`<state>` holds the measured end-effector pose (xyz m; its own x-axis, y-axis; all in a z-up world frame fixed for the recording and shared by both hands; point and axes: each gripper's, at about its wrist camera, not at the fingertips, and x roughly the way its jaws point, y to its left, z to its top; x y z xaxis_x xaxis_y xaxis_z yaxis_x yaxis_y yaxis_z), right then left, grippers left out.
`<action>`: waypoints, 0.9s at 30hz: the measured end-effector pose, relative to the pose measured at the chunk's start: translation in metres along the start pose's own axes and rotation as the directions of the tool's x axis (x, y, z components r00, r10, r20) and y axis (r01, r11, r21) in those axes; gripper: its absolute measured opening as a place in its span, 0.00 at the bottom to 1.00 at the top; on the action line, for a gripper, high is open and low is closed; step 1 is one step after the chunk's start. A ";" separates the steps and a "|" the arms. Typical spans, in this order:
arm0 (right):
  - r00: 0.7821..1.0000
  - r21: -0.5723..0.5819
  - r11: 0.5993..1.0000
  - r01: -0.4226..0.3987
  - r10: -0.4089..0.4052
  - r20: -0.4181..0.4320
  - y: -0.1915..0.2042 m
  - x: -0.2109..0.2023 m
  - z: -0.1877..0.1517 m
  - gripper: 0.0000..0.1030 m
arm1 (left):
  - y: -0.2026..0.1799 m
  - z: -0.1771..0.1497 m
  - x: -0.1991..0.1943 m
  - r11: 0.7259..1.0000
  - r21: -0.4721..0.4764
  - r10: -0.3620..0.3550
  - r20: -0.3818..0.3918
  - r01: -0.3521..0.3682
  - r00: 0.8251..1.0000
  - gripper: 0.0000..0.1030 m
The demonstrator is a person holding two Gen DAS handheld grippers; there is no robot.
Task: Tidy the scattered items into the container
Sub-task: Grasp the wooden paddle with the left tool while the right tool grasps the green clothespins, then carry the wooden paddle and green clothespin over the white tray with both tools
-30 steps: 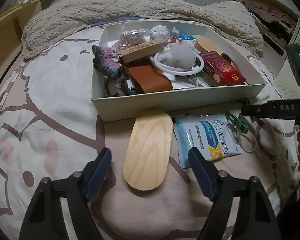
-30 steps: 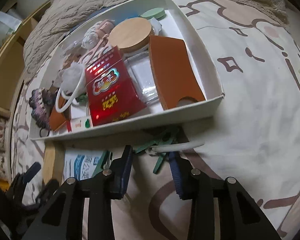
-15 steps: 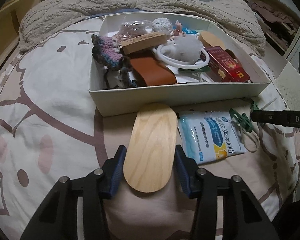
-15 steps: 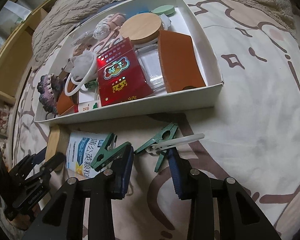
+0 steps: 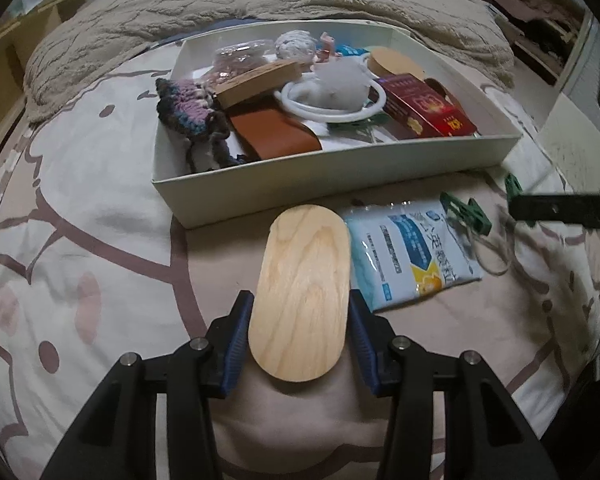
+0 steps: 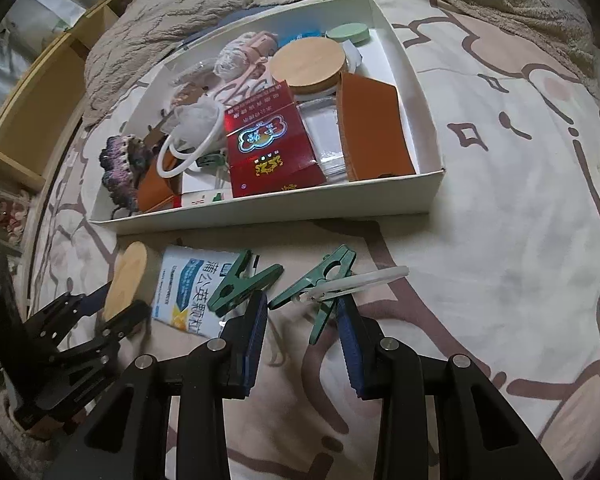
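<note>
My left gripper [image 5: 300, 332] is shut on the near end of an oval wooden board [image 5: 304, 280], its blue pads pressing both long edges. The board lies on the bed sheet just in front of the white box [image 5: 340, 168]. To its right lie a blue-and-white packet [image 5: 404, 252], a green clip [image 5: 466, 214] and some twine [image 5: 496, 256]. My right gripper [image 6: 302, 324] hangs open with nothing pressed between its pads. Just ahead of it lie two green clips [image 6: 244, 284] [image 6: 320, 280] and a white stick [image 6: 364, 280]. The held board [image 6: 128, 276] also shows at the lower left of the right wrist view.
The white box [image 6: 300, 208] holds several things: a red carton [image 6: 268, 148], a wooden-lidded jar [image 6: 308, 64], a brown leather case [image 5: 276, 136], a crochet piece [image 5: 188, 108]. A fluffy beige blanket [image 5: 260, 12] lies behind it. A wooden shelf [image 6: 40, 92] stands left of the bed.
My left jaws have closed from wide open onto the wooden board. The right gripper has drawn back and up, so both green clips now show fully ahead of it.
</note>
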<state>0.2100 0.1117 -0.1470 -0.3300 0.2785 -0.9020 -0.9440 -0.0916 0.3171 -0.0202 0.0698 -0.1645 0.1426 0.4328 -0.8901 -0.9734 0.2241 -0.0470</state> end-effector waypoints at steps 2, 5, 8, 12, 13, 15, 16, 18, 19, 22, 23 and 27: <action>1.000 -0.004 1.000 -0.010 0.010 0.000 0.000 -0.005 -0.003 0.35 | -0.001 0.002 -0.001 1.000 0.007 0.012 0.014 -0.013 1.000 0.45; 1.000 -0.025 1.000 -0.013 0.013 0.003 0.003 -0.012 -0.007 0.35 | -0.006 0.006 0.001 0.999 0.034 0.030 0.023 -0.031 0.999 0.45; 1.000 -0.034 0.999 -0.019 0.019 0.001 0.005 -0.015 -0.011 0.35 | -0.007 0.011 0.004 0.999 0.022 0.038 0.022 -0.039 0.999 0.45; 1.000 -0.036 0.999 -0.029 0.030 0.007 0.008 -0.020 -0.012 0.35 | -0.005 0.017 0.010 0.999 0.011 0.033 -0.002 -0.033 0.999 0.45; 0.999 -0.038 0.999 -0.031 0.032 0.010 0.009 -0.021 -0.012 0.35 | -0.005 0.017 0.010 1.000 0.007 0.028 -0.008 -0.028 1.000 0.45; 0.999 -0.046 0.998 -0.032 0.033 0.015 0.011 -0.024 -0.012 0.35 | -0.003 0.017 0.009 1.000 -0.002 0.023 -0.011 -0.023 1.000 0.45; 0.999 -0.056 0.998 -0.028 0.029 0.021 0.012 -0.025 -0.012 0.35 | -0.004 0.017 0.009 1.000 -0.002 0.024 -0.009 -0.024 1.000 0.45; 0.999 -0.083 0.996 -0.015 0.018 0.036 0.016 -0.028 -0.013 0.35 | -0.004 0.015 0.007 1.000 0.001 0.028 -0.004 -0.028 1.000 0.45; 0.999 -0.092 0.996 -0.012 0.016 0.041 0.018 -0.029 -0.013 0.35 | -0.004 0.014 0.006 1.000 0.002 0.028 -0.003 -0.028 1.000 0.44; 0.999 -0.106 0.994 -0.015 0.020 0.050 0.022 -0.032 -0.012 0.35 | -0.003 0.012 0.000 1.000 -0.001 0.017 0.001 -0.017 1.000 0.44; 0.998 -0.109 0.994 -0.013 0.019 0.054 0.023 -0.033 -0.011 0.35 | -0.003 0.012 -0.003 1.000 -0.004 0.013 0.005 -0.013 1.000 0.44; 0.998 -0.115 0.993 -0.013 0.021 0.062 0.028 -0.034 -0.008 0.35 | 0.001 0.012 -0.016 1.000 -0.016 0.002 0.028 -0.001 1.000 0.44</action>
<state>0.1951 0.0922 -0.1094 -0.3484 0.3352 -0.8754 -0.9339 -0.2046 0.2934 -0.0215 0.0739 -0.1445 0.1462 0.4579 -0.8769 -0.9763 0.2100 -0.0531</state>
